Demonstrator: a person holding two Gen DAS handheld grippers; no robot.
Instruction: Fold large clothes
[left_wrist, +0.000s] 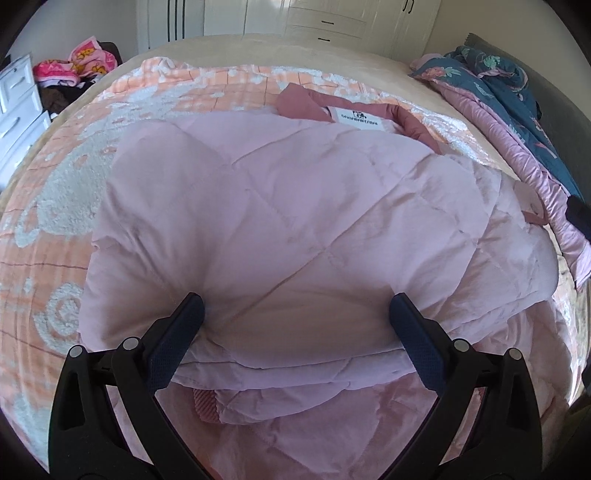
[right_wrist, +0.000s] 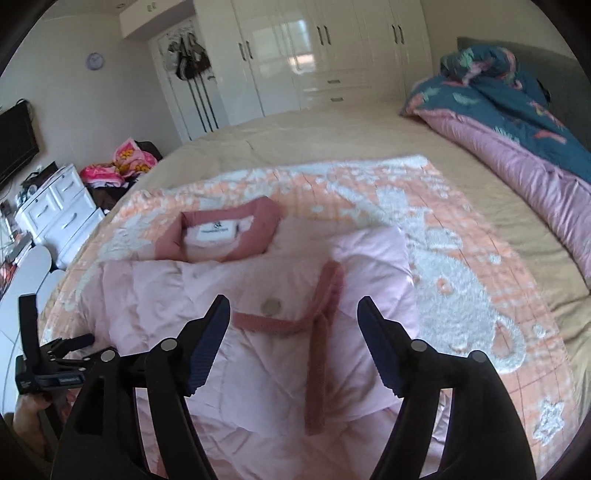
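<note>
A pale pink quilted jacket lies folded on the bed, its darker pink collar and white label at the far end. My left gripper is open, its fingers spread wide over the near folded edge. In the right wrist view the jacket shows a dark pink trim band and a round snap. My right gripper stands open above that trim, with nothing pinched. The left gripper's body, held by a hand, shows at the lower left.
An orange and white blanket lies under the jacket on the beige bed. A blue floral duvet with pink lining is piled at the right. A white dresser, bright pink clothes and wardrobes stand beyond.
</note>
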